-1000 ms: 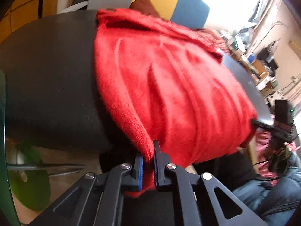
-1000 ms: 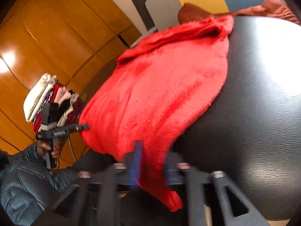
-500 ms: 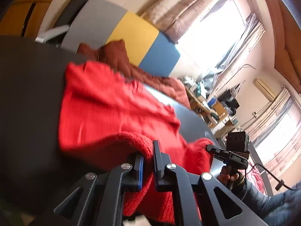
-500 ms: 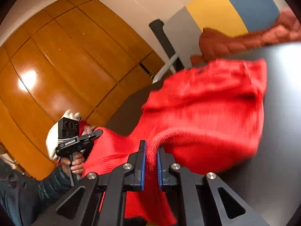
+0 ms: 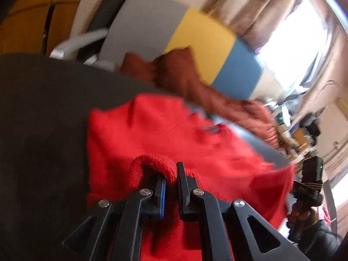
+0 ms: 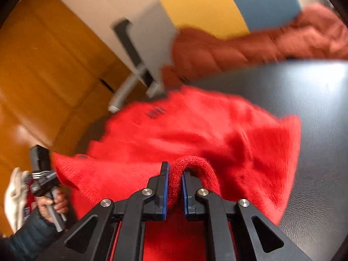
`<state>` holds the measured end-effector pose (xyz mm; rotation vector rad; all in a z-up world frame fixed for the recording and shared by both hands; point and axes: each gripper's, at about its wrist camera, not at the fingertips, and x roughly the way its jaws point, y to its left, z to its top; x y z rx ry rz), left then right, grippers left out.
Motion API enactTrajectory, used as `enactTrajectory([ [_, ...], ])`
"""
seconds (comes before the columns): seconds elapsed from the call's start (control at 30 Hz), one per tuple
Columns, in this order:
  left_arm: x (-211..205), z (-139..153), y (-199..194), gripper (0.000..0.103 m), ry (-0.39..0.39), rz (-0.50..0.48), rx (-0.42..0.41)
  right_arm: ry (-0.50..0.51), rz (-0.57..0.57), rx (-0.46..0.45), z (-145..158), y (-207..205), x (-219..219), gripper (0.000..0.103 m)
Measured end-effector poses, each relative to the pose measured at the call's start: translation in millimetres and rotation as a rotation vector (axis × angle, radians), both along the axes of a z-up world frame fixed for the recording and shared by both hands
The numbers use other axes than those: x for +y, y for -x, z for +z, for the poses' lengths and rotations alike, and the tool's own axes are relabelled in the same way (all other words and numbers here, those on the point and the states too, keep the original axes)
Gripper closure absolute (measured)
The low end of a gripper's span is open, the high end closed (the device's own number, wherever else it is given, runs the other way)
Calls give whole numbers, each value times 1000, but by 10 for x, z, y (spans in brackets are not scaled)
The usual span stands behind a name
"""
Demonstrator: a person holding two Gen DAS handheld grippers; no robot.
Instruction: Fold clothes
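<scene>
One red sweater on dark table, near edge lifted and doubled over itself. Your left gripper clenched on thick red hem; right gripper likewise pinching rolled hem. Left view alone shows bright window, curtains, cluttered shelves; right view alone shows orange wood panels. Both catch rust-brown garment at table's far edge, grey-yellow-blue panel behind. Both grippers angled down; your hands grip handles at frame edges.
</scene>
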<state>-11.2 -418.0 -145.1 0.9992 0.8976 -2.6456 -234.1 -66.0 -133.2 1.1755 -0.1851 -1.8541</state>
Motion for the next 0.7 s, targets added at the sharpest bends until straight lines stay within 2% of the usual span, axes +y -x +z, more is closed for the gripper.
enactTrajectory([
  [0.03,-26,-116,40,95,-2,7,-21,18,4,-2,-43,1,22,96],
  [0.13,6,-200,-83,95,-42,15,13,34,19,-17,-94,-44,91,96],
  [0.27,161,-207,-274,95,-27,-9,5,14,55,-19,-99,-183,186,96],
  [0.5,513,-227,-866,96,-52,-24,3,-7,93,-23,-76,-664,543,96],
  [0.63,719,-185,-1195,96,-39,-20,-13,22,85,-74,-105,-892,780,96],
  [0.7,744,-149,-1328,95,-68,-18,-2,44,79,-102,-103,-980,880,96],
])
